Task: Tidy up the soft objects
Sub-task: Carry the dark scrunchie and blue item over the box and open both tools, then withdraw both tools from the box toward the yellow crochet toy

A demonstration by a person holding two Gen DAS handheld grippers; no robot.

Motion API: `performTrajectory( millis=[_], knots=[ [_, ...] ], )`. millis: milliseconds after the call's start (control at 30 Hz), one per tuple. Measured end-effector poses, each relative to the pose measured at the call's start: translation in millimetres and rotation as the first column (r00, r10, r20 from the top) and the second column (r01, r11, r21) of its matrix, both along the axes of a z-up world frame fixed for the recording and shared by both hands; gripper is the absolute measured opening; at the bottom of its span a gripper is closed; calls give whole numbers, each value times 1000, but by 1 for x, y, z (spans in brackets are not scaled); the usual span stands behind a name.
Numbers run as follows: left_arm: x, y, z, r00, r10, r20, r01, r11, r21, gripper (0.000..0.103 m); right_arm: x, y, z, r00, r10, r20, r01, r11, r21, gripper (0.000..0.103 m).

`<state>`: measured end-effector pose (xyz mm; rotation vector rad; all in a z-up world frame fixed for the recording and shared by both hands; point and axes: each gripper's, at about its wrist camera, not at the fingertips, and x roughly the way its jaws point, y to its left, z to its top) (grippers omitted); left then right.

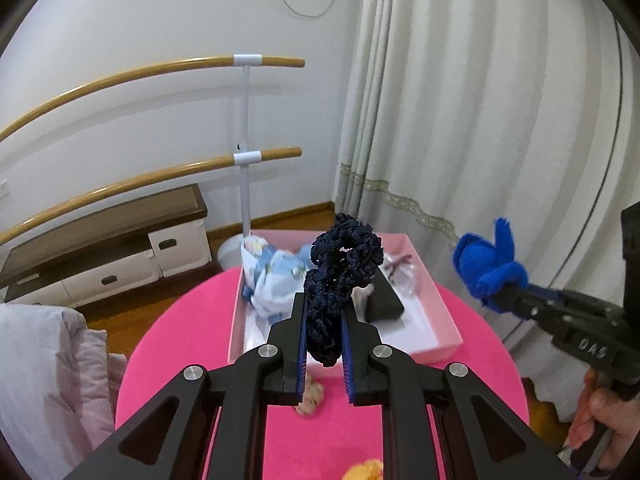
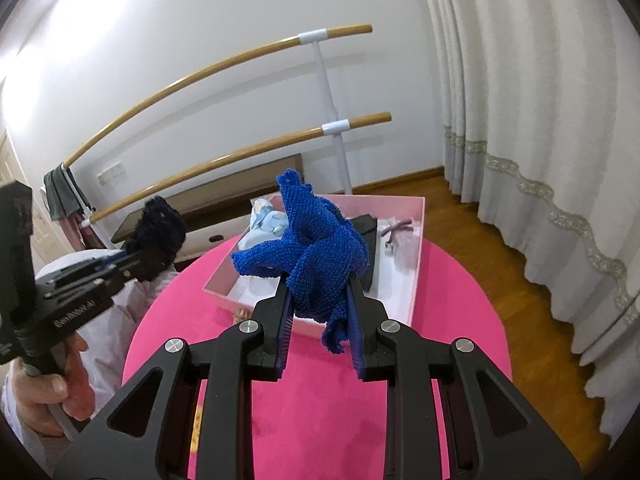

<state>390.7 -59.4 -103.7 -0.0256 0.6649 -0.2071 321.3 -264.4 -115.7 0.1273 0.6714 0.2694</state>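
Observation:
My left gripper (image 1: 323,308) is shut on a dark navy knitted scrunchie (image 1: 340,268) and holds it up above the near edge of a pink box (image 1: 440,312). My right gripper (image 2: 318,292) is shut on a bright blue knitted cloth (image 2: 316,248), also raised over the box (image 2: 416,256). From the left wrist view the right gripper (image 1: 500,292) with the blue cloth (image 1: 486,264) hangs to the right of the box. From the right wrist view the left gripper (image 2: 152,256) with the navy scrunchie (image 2: 160,226) is at the left.
The box stands on a round pink table (image 1: 192,344) and holds a pale blue patterned cloth (image 1: 276,276), a black case (image 1: 384,300) and a clear pouch (image 1: 400,272). A peach fuzzy item (image 1: 312,396) and an orange one (image 1: 366,470) lie on the table. Curtain (image 1: 460,100) at right.

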Motion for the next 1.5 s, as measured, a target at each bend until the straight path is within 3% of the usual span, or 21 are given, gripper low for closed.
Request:
performTrajectory(
  millis=[267,633,700,800,833,867,933,1000,1033,1067,1133,1500],
  knots=[
    [54,-17,-1,999,2,-46,-2,1000,4,12,44,-2,-16,997,9,-76,-9,1000,4,22],
    [147,-47,-50,980,3,-199,-3,1000,3,13,88,-4,-53,982,4,-191,-8,1000,-19,23],
    [163,-49,-58,974,5,-225,-5,1000,0,18,96,-5,-59,978,3,-208,-7,1000,-20,24],
    [176,-52,-67,969,22,-247,-20,1000,10,55,103,-8,-66,974,-7,-225,2,1000,-19,29],
    [177,-52,-67,971,30,-236,-28,1000,13,71,105,-9,-68,973,-11,-229,7,1000,-20,33],
    [175,-51,-67,974,36,-225,-33,999,14,78,106,-11,-70,972,-16,-232,12,1000,-17,38],
    [178,-48,-63,976,47,-211,-46,999,8,86,106,-14,-70,973,-22,-230,20,1000,-13,48],
    [173,-46,-64,979,58,-197,-59,998,4,92,106,-17,-68,975,-33,-220,33,999,-7,73],
    [171,-44,-64,980,64,-187,-64,998,5,95,104,-19,-66,977,-43,-208,43,999,-3,92],
    [168,-44,-62,982,68,-177,-68,998,9,98,103,-20,-64,979,-48,-197,50,999,3,102],
    [154,-41,-57,986,79,-149,-77,997,20,103,100,-21,-58,981,-53,-185,57,998,16,103],
    [60,-17,-16,996,90,25,-92,995,51,103,58,-15,-19,994,-93,-59,95,995,16,103]
  ],
)
